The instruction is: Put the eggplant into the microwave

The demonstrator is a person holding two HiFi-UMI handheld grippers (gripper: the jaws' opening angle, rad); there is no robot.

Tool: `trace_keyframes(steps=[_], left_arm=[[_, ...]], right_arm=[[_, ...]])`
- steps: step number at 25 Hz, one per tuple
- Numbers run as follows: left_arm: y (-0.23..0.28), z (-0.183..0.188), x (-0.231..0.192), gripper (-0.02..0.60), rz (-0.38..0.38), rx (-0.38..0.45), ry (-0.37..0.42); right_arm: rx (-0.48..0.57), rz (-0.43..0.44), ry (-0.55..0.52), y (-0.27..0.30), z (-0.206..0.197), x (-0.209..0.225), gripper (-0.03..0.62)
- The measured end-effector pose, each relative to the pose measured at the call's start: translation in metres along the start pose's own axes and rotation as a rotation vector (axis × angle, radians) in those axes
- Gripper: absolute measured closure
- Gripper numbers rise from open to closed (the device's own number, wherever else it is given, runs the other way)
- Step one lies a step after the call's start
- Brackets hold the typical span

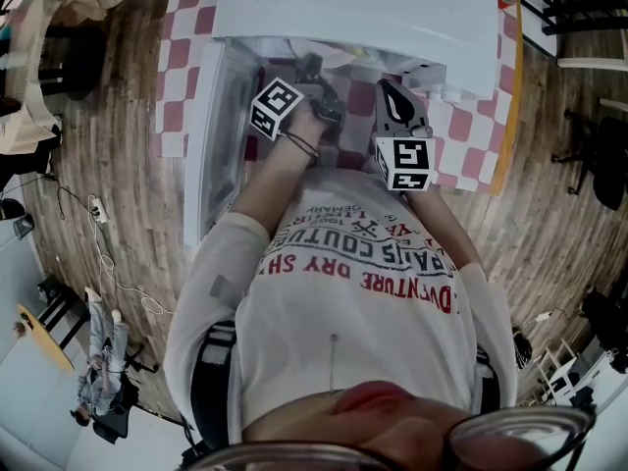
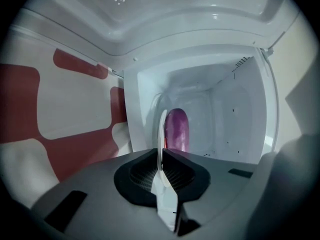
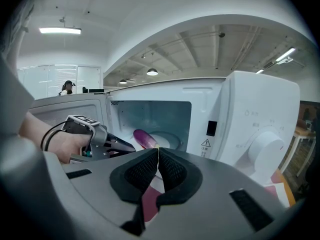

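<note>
The purple eggplant [image 2: 177,129] [image 3: 142,137] lies on a white plate [image 2: 162,126] [image 3: 167,140] inside the open microwave [image 3: 150,116]. My left gripper [image 2: 161,151] [image 3: 127,146] reaches into the cavity, shut on the plate's near rim, which runs edge-on between its pads. My right gripper [image 3: 158,150] hangs just outside the opening, to the right of the left one, jaws shut with nothing between them. In the head view both marker cubes show below the microwave's white top [image 1: 353,8]: the left gripper [image 1: 316,77] partly under it, the right gripper [image 1: 391,91] beside it.
The microwave door [image 1: 211,135] [image 3: 65,109] stands swung open on the left. Its control panel with a round knob [image 3: 265,146] is on the right. A red-and-white checked cloth [image 1: 471,135] [image 2: 30,114] covers the table. Wooden floor [image 1: 98,145] surrounds it.
</note>
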State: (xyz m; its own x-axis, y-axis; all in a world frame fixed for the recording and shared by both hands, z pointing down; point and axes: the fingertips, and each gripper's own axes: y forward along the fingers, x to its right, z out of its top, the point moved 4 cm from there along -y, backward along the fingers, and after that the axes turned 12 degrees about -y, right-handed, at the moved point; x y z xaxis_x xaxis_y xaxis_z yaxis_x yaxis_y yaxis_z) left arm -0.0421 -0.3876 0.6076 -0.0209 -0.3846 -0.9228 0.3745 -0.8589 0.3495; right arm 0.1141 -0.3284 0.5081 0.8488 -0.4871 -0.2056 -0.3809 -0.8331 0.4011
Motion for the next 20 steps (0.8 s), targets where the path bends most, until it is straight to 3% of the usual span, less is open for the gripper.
trace_keyframes(steps=[5, 8, 11, 14, 15, 20], left_arm=[[-0.001, 0.002, 0.001, 0.548, -0.004, 0.007, 0.001], [-0.002, 0.002, 0.004, 0.543, -0.006, -0.008, 0.064], [-0.002, -0.001, 0.015, 0.427, -0.039, -0.032, 0.134], [-0.001, -0.004, 0.023, 0.334, -0.06, -0.042, 0.142], [-0.001, -0.004, 0.021, 0.262, -0.056, -0.04, 0.13], [-0.009, -0.002, 0.008, 0.247, -0.035, -0.037, 0.098]], right_arm=[[-0.004, 0.004, 0.0, 0.004, 0.002, -0.002, 0.568], [-0.003, 0.006, -0.003, 0.004, 0.003, -0.003, 0.568], [-0.004, 0.008, -0.002, 0.005, 0.004, -0.005, 0.568], [-0.003, 0.012, -0.003, 0.005, 0.005, -0.009, 0.568], [-0.002, 0.014, -0.005, 0.004, 0.005, -0.01, 0.568], [-0.004, 0.007, -0.005, -0.003, 0.003, -0.013, 0.568]])
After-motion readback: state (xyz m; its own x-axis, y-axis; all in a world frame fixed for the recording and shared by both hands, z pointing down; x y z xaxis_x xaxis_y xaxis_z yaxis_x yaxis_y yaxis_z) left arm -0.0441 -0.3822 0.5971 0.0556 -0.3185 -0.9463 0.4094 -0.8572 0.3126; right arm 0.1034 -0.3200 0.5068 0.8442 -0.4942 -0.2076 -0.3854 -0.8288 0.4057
